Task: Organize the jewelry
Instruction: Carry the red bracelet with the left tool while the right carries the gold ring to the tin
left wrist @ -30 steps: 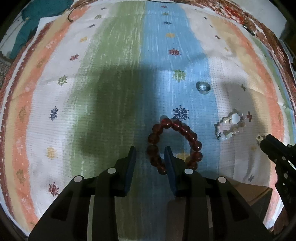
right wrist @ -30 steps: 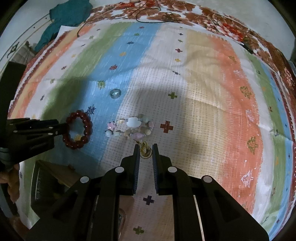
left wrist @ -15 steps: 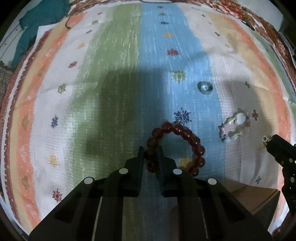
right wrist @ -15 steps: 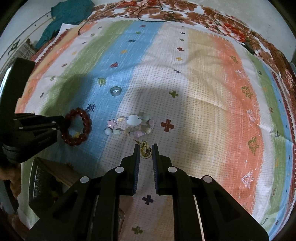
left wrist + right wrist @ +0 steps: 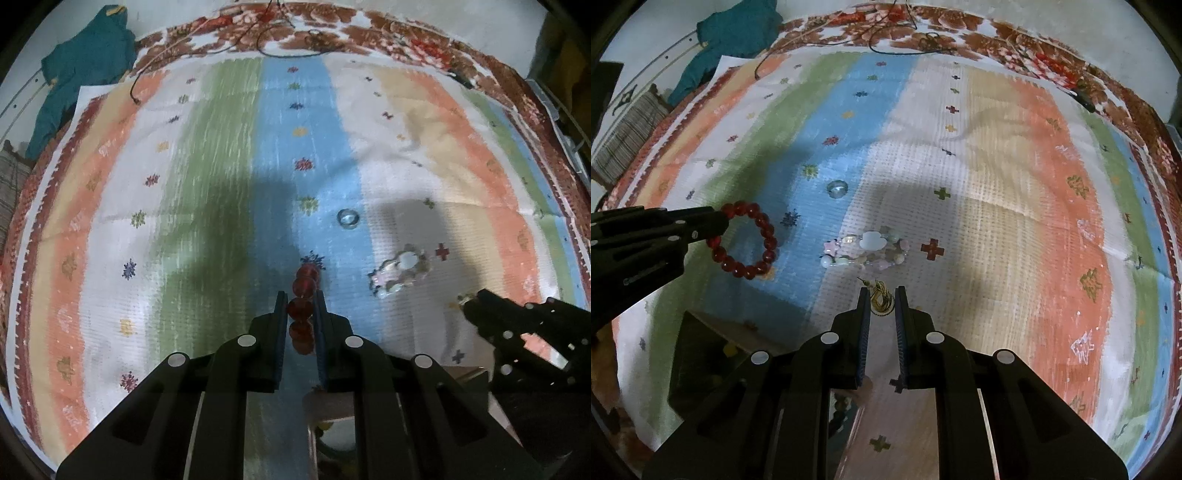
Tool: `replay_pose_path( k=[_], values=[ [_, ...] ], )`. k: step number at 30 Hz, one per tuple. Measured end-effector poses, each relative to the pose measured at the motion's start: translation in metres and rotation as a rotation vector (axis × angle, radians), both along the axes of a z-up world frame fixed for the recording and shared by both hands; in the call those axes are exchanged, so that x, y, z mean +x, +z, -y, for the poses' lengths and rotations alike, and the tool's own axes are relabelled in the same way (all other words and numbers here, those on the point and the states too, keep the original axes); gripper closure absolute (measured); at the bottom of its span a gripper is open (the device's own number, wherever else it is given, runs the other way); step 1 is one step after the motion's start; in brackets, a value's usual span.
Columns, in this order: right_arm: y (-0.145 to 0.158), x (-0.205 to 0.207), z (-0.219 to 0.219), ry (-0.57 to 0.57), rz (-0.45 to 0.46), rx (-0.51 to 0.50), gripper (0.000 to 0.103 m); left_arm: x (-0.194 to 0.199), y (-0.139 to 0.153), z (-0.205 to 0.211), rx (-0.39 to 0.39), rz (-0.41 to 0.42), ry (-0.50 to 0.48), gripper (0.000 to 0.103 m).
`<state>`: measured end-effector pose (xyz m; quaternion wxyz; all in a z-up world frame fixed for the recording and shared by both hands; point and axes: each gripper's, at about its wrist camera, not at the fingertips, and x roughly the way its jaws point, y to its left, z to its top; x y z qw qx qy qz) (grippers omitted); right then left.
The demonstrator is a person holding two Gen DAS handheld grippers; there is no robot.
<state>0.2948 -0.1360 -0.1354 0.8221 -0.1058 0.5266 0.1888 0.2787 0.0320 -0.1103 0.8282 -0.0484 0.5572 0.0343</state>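
Red bead bracelet sits clamped between the pads of the left gripper, seen edge-on in the left wrist view as a line of beads running out past the fingertips. From the right wrist view the same bracelet hangs as an open ring off the left gripper's tip, lifted clear of the striped cloth, over its blue and green stripes. Left jaws have just been closing and now pinch the beads. Right gripper has jaws drawn narrow around a small gold earring, which lies between the fingertips; pads look pressed on it but contact is hard to tell. Pastel bead bracelet lies flat on the cloth just ahead of the right gripper, between it and a red cross motif. Small clear ring rests further out on the blue stripe, well apart from both grippers. In the left view the right gripper shows at the right edge, beside the pastel bracelet; the ring lies beyond. Teal garment is bunched off the cloth's far left corner.
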Motion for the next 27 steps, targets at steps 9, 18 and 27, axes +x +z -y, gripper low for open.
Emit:
replay_pose_path(
  k=[9,18,27],
  values=[
    [0.019,-0.014,-0.006,-0.001,0.031,0.031,0.089,-0.009,0.027,0.0,-0.026,0.058,-0.014,0.09],
    [0.032,-0.025,-0.001,0.001,0.046,0.055,0.089,-0.024,0.049,0.001,-0.036,0.107,-0.022,0.09],
    [0.046,-0.043,0.006,0.0,0.086,0.054,0.089,-0.046,0.068,0.009,-0.042,0.147,-0.044,0.09]
  ],
)
